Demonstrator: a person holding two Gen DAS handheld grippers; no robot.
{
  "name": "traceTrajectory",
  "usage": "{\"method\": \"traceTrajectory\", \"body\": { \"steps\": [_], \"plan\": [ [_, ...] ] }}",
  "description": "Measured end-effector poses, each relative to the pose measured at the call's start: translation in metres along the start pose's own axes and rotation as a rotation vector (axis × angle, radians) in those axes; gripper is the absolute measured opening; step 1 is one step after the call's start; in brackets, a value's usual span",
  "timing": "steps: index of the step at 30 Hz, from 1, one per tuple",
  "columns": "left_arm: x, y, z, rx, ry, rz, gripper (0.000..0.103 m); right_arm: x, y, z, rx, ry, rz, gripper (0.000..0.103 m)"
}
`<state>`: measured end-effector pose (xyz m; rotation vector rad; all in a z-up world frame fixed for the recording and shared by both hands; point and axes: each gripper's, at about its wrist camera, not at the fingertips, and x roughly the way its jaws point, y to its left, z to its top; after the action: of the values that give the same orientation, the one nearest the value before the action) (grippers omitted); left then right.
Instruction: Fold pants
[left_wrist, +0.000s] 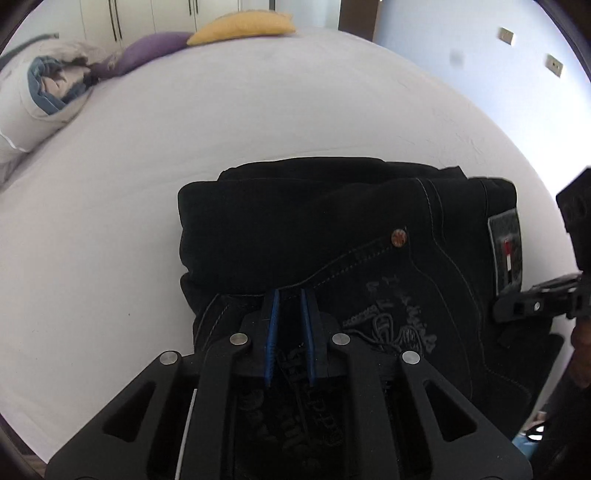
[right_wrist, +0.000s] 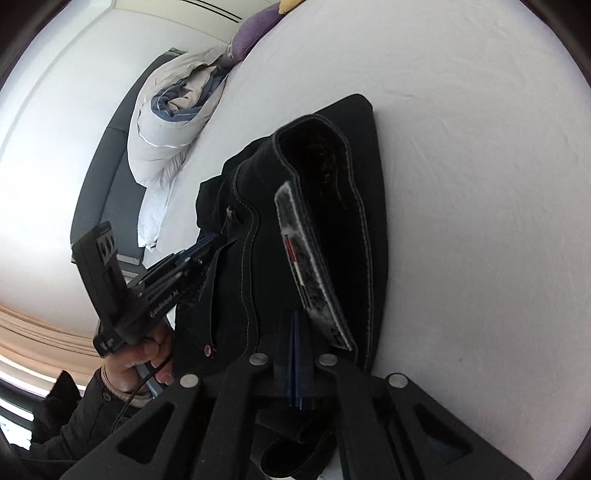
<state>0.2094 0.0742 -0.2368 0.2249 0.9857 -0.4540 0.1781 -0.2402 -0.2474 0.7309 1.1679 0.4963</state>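
Note:
Black jeans (left_wrist: 332, 221) lie folded into a thick bundle on the white bed (left_wrist: 258, 110), with a copper rivet and a grey waistband label (left_wrist: 508, 251) showing. My left gripper (left_wrist: 289, 295) has its blue pads nearly together on the dark cloth at the pocket edge. The right wrist view shows it (right_wrist: 212, 238) biting the left side of the jeans (right_wrist: 325, 177), held by a hand (right_wrist: 147, 354). My right gripper (right_wrist: 295, 317) is shut, its blue pads pressed together against the cloth just below the label (right_wrist: 314, 266); I cannot tell whether cloth is pinched. It also shows at the bundle's right edge (left_wrist: 496, 310).
A rolled grey and blue duvet (left_wrist: 37, 96) lies at the far left of the bed, with a purple pillow (left_wrist: 147, 51) and a yellow pillow (left_wrist: 243, 26) behind it. White sheet (right_wrist: 480, 184) stretches beyond and beside the jeans. Wardrobe doors stand at the back.

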Motion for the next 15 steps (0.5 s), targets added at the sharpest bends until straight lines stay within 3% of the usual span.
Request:
{"method": "traceTrajectory", "body": {
  "steps": [4, 8, 12, 14, 15],
  "plan": [
    [-0.022, 0.001, -0.006, -0.052, -0.036, -0.004, 0.012, -0.005, -0.003, -0.002, 0.015, -0.018, 0.032, 0.000],
    [-0.039, -0.016, -0.032, 0.036, -0.057, 0.009, 0.011, -0.020, 0.014, -0.015, -0.095, -0.030, -0.047, 0.000],
    [-0.035, -0.023, -0.059, 0.041, -0.077, 0.020, 0.011, -0.026, -0.001, -0.024, -0.043, -0.043, -0.007, 0.000],
    [-0.043, -0.028, -0.061, 0.033, -0.070, 0.020, 0.012, -0.040, 0.007, -0.026, -0.056, -0.064, -0.004, 0.006],
    [-0.050, -0.026, -0.059, 0.027, -0.066, 0.014, 0.012, -0.049, 0.009, -0.027, -0.060, -0.085, 0.000, 0.015]
  ]
}}
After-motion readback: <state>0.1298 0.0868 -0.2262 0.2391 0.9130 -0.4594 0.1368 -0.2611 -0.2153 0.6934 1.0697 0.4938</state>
